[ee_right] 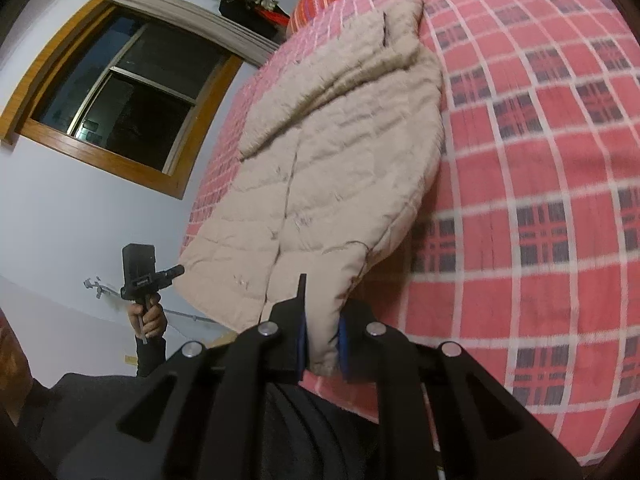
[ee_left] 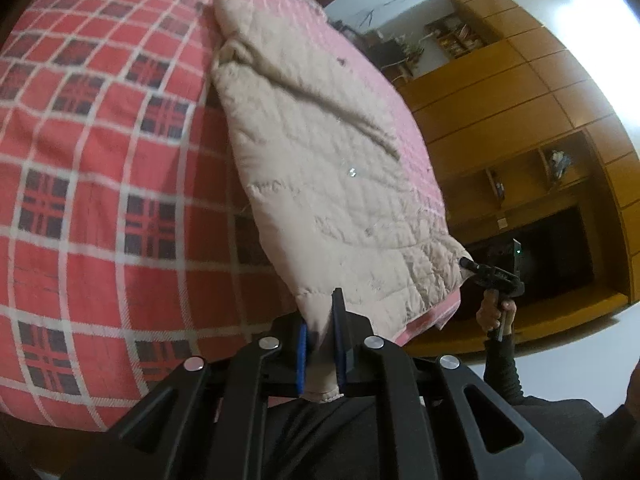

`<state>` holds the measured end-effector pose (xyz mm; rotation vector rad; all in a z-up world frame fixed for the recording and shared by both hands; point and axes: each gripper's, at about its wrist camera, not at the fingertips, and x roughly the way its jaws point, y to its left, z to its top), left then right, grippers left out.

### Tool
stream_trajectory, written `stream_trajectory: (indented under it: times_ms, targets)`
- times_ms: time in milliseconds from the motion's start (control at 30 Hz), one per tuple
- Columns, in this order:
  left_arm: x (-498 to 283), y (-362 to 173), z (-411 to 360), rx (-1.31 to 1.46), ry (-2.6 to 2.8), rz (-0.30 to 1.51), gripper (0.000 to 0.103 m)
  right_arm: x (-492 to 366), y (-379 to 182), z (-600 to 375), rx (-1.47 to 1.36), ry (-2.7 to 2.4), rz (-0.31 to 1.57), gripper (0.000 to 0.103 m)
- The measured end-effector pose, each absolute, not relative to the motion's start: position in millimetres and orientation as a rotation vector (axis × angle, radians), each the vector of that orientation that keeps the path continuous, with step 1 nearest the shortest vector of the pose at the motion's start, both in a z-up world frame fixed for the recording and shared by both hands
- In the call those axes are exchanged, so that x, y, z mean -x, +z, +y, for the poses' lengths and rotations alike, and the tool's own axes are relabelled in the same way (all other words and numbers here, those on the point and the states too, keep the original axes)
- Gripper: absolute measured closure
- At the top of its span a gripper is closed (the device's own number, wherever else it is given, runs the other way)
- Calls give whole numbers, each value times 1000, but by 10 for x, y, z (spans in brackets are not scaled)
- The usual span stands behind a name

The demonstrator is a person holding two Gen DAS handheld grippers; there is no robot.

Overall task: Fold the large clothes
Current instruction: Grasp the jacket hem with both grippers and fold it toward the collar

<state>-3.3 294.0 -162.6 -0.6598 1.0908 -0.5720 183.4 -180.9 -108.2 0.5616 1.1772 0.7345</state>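
- Beige quilted coat point(ee_left: 320, 152) spread flat on the bed point(ee_left: 100, 168), over a red plaid cover with white lines and dark checks.
- Near hem of the coat lifted off the cover at both corners, the rest lying along the bed's edge toward the far end.
- Left gripper point(ee_left: 322, 344) clamped on one hem corner: blue-padded fingers point(ee_left: 302, 360) pressed close with only the folded fabric between them.
- Right gripper point(ee_right: 322, 344) clamped likewise on the other hem corner, fingers point(ee_right: 303, 344) nearly together, a puffy wad of coat pinched between the pads.
- From the left wrist view, right gripper point(ee_left: 472, 266) seen at the far hem corner, touching the fabric, held by a hand point(ee_left: 494, 312) in a dark sleeve.
- From the right wrist view, left gripper point(ee_right: 176, 271) seen at the opposite corner, against the coat's edge.
- Wooden cabinets point(ee_left: 520, 92) beyond the bed on one side; wood-framed window point(ee_right: 116, 92) on the other.
- Striped cushion point(ee_right: 318, 0) at the bed's far end.
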Motion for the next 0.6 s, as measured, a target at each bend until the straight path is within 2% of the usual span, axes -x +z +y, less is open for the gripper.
stream_trajectory:
  times_ms: [333, 600]
  targets:
    - [-523, -1201, 3071, 604, -563, 1005, 94, -2358, -679, -1727, -543, 706, 1091, 93]
    - [-1200, -1131, 3260, 630, -521, 1006, 94, -2993, -555, -1696, -548, 637, 1065, 93]
